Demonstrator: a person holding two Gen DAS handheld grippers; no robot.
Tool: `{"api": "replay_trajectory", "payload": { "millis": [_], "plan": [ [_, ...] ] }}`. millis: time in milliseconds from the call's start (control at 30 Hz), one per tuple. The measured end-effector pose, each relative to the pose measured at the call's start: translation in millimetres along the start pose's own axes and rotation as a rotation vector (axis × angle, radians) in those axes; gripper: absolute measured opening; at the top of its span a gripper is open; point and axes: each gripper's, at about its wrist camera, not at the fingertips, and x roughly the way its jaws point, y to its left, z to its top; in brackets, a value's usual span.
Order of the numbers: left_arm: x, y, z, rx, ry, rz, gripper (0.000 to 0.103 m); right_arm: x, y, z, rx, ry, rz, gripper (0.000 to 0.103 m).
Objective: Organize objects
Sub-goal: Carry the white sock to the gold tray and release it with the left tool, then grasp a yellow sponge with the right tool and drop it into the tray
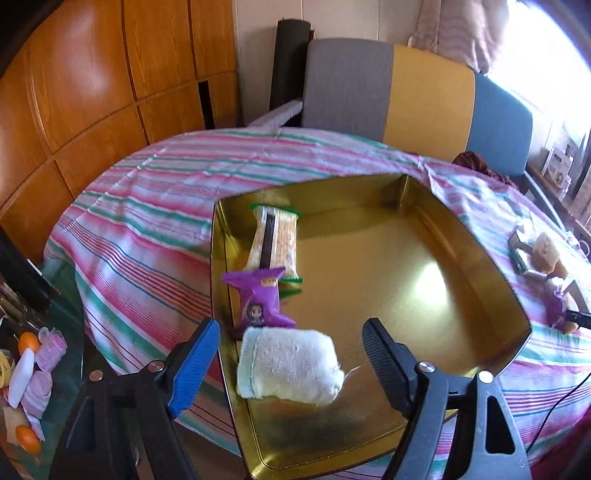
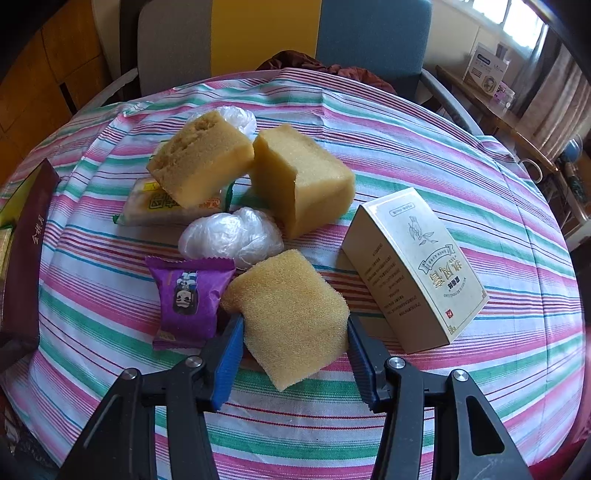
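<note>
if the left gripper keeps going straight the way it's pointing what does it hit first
Most likely the rolled white sock, lying between the open left gripper's fingers near the gold tray's front-left corner. Past it sits the purple snack packet. Depth is hard to judge.

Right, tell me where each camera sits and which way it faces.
Left wrist: sits on the left tongs, angled down at the gold tin tray holding a rolled white sock and snack packets; open fingers show.
Right wrist: sits on the right tongs, angled down at the striped tablecloth; fingers pressing a sponge block.
Shared: the tablecloth and the three-coloured chair.
</note>
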Motion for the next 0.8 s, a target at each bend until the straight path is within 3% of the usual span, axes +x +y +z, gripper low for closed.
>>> {"api": "replay_trajectory", "payload": {
  "millis": [300,533,633,800],
  "plan": [
    [-19.1,3.1,5.3,-0.007,-0.055,-0.031,0.081,-15.1,-19.0,2.3,0.104,-0.045,-0.024,0.053],
    [-17.3,9.6,3.5,-0.035,-0.047,-0.055,0.081,-55.1,-17.1,11.5,0.152,-0.146,0.007,0.053],
    [-14.4,12.9,2.5,-0.049,-0.037,-0.071,0.081,-80.6,6.4,18.4,0.109,-0.198,0.057,0.053],
    [-10.1,28.9,1.6,-0.110,-0.017,-0.101,0.080,-115.7,81.4,26.5,-0.041,-0.264,0.185,0.053]
  ]
}}
